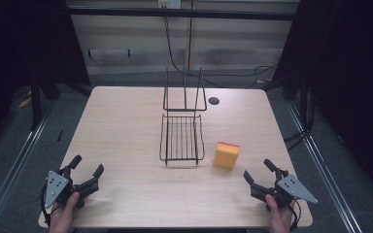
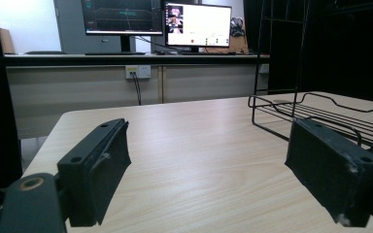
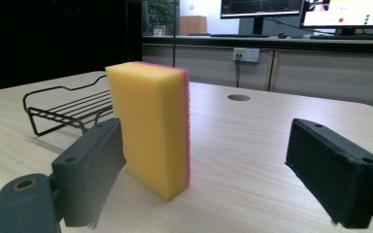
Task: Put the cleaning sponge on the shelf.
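A yellow sponge (image 1: 226, 155) with a pink scouring face stands upright on edge on the wooden table (image 1: 126, 126), just right of a black wire rack (image 1: 182, 137). My right gripper (image 1: 260, 173) rests near the table's front right corner, open, with the sponge (image 3: 151, 126) a short way ahead of its left jaw and not between the pads. My left gripper (image 1: 86, 166) lies at the front left corner, open and holding nothing. From the left gripper view the rack (image 2: 320, 114) lies ahead to the right of the left gripper (image 2: 206, 165).
The rack has a flat tray and an upright back frame (image 1: 184, 92) toward the table's far side. A round cable hole (image 1: 214, 101) sits right of the frame. Monitors (image 2: 196, 24) stand on a desk beyond the table. Dark curtains flank both sides.
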